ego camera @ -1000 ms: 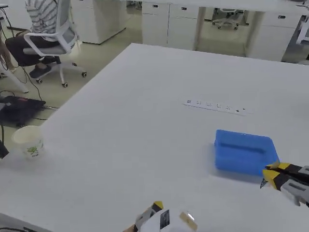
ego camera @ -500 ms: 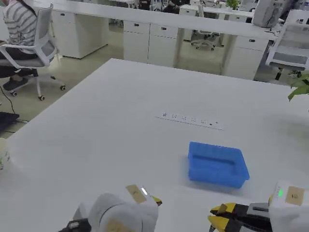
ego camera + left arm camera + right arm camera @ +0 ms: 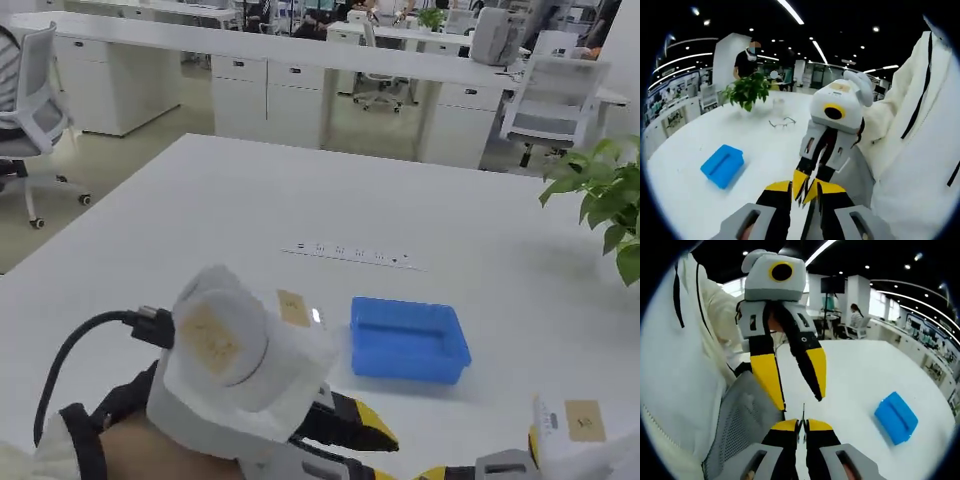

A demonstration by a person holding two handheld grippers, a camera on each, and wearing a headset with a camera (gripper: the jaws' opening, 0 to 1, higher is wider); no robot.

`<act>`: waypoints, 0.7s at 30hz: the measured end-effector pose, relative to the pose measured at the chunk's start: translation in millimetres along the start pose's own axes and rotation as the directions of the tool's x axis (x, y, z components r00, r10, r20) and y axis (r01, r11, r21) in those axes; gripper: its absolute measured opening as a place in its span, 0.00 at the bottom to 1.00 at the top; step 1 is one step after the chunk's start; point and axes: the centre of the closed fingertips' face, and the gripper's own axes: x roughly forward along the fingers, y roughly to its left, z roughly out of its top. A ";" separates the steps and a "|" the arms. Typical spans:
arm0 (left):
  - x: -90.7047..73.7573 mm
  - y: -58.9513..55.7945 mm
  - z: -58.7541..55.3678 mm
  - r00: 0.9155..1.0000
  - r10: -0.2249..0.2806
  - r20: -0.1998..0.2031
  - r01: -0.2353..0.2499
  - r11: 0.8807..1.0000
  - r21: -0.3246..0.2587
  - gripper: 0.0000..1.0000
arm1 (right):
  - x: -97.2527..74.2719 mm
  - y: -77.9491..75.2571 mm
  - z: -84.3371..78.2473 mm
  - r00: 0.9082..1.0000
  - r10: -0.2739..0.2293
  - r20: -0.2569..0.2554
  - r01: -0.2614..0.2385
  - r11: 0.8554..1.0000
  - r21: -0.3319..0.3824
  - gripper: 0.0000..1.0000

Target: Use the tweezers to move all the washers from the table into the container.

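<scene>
1. Your left gripper is taking up the most room in the head view, low and left of centre, with your one gloved hand wrapped around it. Its two yellow-tipped jaws are standing apart, holding nothing.
2. Your right gripper is facing the left one almost tip to tip above the near edge of the table. Its two jaws are pressing together, and one thin metal sliver is poking out between them in the right gripper view. It looks like the tweezers, though it is too fine to make out fully.
3. One white table is spreading out in front of you, carrying everything below.
4. One green potted plant is leaning in over the table's far right side.
5. One blue container is sitting flat on the table just beyond the two grippers, apart from both. It is lying between them and the power strip, and you are looking into it from above; its floor is showing plain blue.
6. One white power strip is lying flat near the middle of the table, just behind the container.
7. One pair of glasses is resting on the table near the plant, in the left gripper view.
</scene>
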 end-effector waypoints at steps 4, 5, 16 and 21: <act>3.4 -1.4 2.5 0.999 -0.021 -0.031 0.023 0.999 0.037 0.14 | -0.5 5.9 -0.3 0.999 0.040 -0.026 -0.041 0.999 -0.032 0.02; 3.9 -2.4 1.9 0.999 -0.030 -0.040 0.032 0.998 0.048 0.13 | -0.8 7.7 0.0 0.998 0.049 -0.030 -0.051 0.998 -0.039 0.02; 14.6 -11.4 -12.7 0.989 -0.098 -0.107 0.106 0.992 0.073 0.01 | 3.6 14.3 -9.0 0.994 0.089 -0.059 -0.092 0.994 -0.055 0.02; 13.9 -9.3 -12.4 0.989 -0.099 -0.106 0.109 0.989 0.097 0.00 | 5.9 15.1 -7.1 0.994 0.101 -0.048 -0.103 0.994 -0.032 0.02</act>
